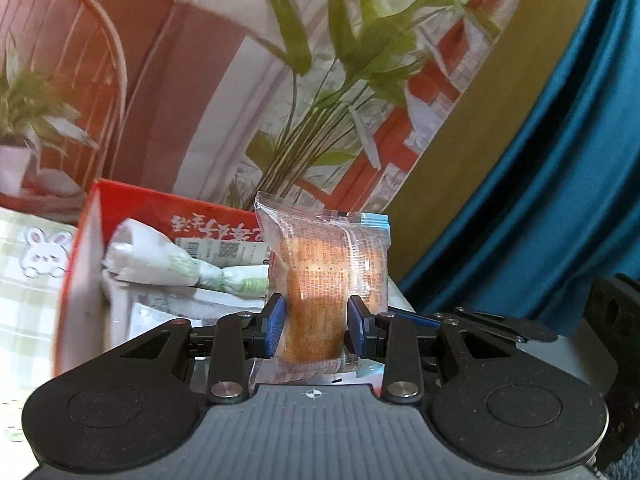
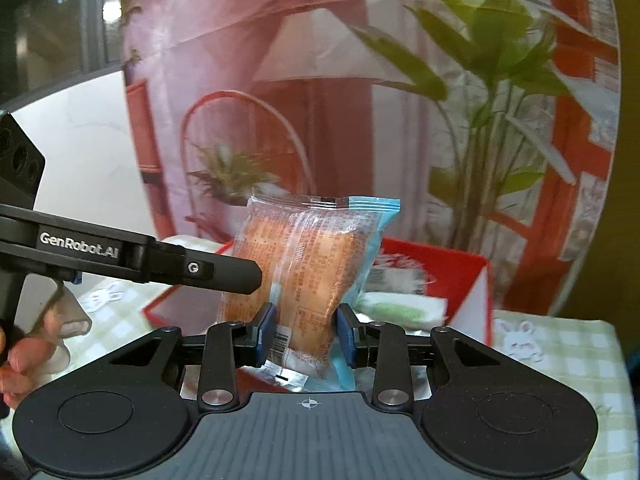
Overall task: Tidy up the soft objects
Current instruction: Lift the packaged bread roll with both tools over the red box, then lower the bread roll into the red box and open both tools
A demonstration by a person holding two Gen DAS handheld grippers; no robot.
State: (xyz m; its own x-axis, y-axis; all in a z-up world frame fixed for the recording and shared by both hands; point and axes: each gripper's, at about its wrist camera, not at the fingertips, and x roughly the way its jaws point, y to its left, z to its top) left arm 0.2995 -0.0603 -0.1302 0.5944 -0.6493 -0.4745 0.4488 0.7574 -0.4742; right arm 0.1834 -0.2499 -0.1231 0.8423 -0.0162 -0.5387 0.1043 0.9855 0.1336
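We have our left gripper (image 1: pixel 316 330) clamped on one wrapped bread packet (image 1: pixel 326 280) and our right gripper (image 2: pixel 306 334) clamped on another bread packet (image 2: pixel 308 280), each held upright in the air just short of the red box (image 1: pixel 172 208), which already holds white-and-green wrapped packs (image 1: pixel 160 262). These look light, squashy and slick in their film (the pads visibly pinch the loaf's waist), so a mid-body hold with gentle pressure suits them better than the crimped ends. The box's floor is hidden, the backdrop is blurred, and each packet's lower seam is cut off behind the gripper body.
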